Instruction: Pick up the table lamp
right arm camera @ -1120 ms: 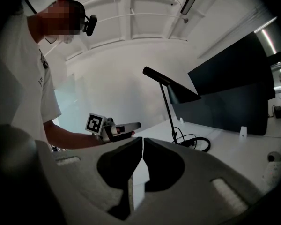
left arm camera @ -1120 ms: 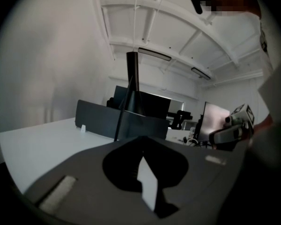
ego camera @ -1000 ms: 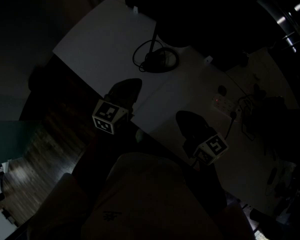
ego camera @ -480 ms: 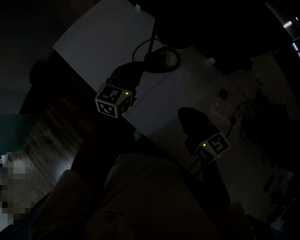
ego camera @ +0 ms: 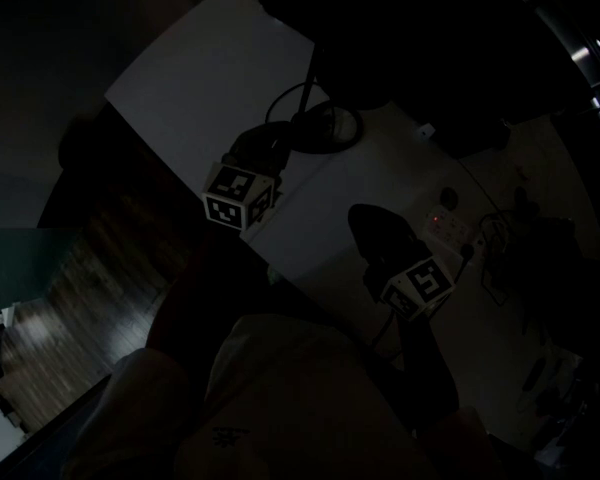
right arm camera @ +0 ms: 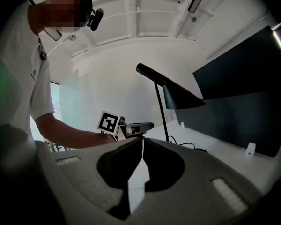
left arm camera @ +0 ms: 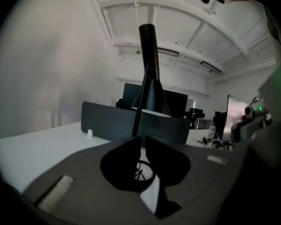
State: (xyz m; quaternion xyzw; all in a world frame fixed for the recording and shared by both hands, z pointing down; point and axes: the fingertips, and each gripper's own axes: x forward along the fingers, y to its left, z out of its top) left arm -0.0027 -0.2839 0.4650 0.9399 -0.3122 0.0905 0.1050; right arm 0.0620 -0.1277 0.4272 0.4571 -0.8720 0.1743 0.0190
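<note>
The table lamp has a thin black stem [left arm camera: 143, 100], a black cone shade [left arm camera: 152, 97] and a round base [ego camera: 320, 128] with its cord coiled round it on the white table [ego camera: 200, 88]. My left gripper [ego camera: 276, 144] is low, right at the near side of the base. Its jaws are opening, a narrow slit apart, and nothing is between them; the stem and base [left arm camera: 139, 168] show through the slit just ahead. My right gripper [ego camera: 358, 216] hangs shut and empty over the table, to the lamp's right. From there the shade [right arm camera: 178, 96] and the left gripper [right arm camera: 133, 127] are visible.
A power strip [ego camera: 446, 224] with a red light and tangled cables [ego camera: 495, 230] lie right of the right gripper. A dark partition [left arm camera: 112, 121] and monitors [right arm camera: 253, 93] stand behind the lamp. The table's near edge [ego camera: 170, 163] drops to a wooden floor on the left.
The left gripper has moved forward up to the lamp base, and its jaws have parted slightly. The right gripper has shifted a little forward and left.
</note>
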